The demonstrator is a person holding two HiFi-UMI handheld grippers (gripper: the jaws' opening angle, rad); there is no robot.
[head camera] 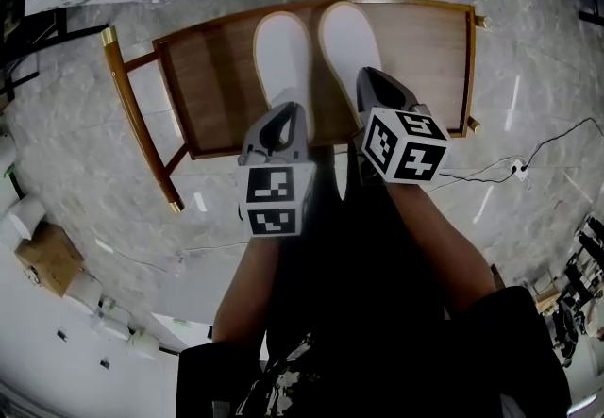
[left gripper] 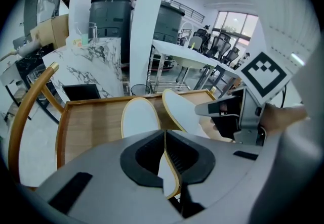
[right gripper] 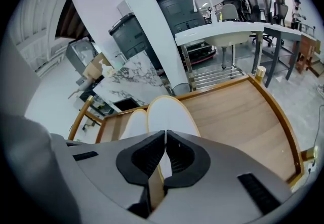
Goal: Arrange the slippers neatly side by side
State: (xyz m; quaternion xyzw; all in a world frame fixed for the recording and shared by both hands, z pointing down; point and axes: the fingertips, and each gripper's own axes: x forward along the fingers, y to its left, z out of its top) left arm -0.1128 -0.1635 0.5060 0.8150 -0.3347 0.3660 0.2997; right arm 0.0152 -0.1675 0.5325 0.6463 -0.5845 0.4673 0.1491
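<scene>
Nearly done. The left slipper (head camera: 280, 53) and right slipper (head camera: 347, 39) sit side by side on the wooden table (head camera: 212, 76), toes pointing away. The left gripper (head camera: 286, 124) pinches the left heel rim and the right gripper (head camera: 375, 91) pinches the right heel rim. The right slipper may sit tilted and slightly ahead, hard to tell through the wide lens. Left to do: level it, release. Count: two slippers, two grippers, one table.

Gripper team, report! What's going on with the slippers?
Left gripper shut on left slipper, heel end. Right gripper shut on right slipper, heel end. Both side by side on wooden seat. Nothing in the way.
</scene>
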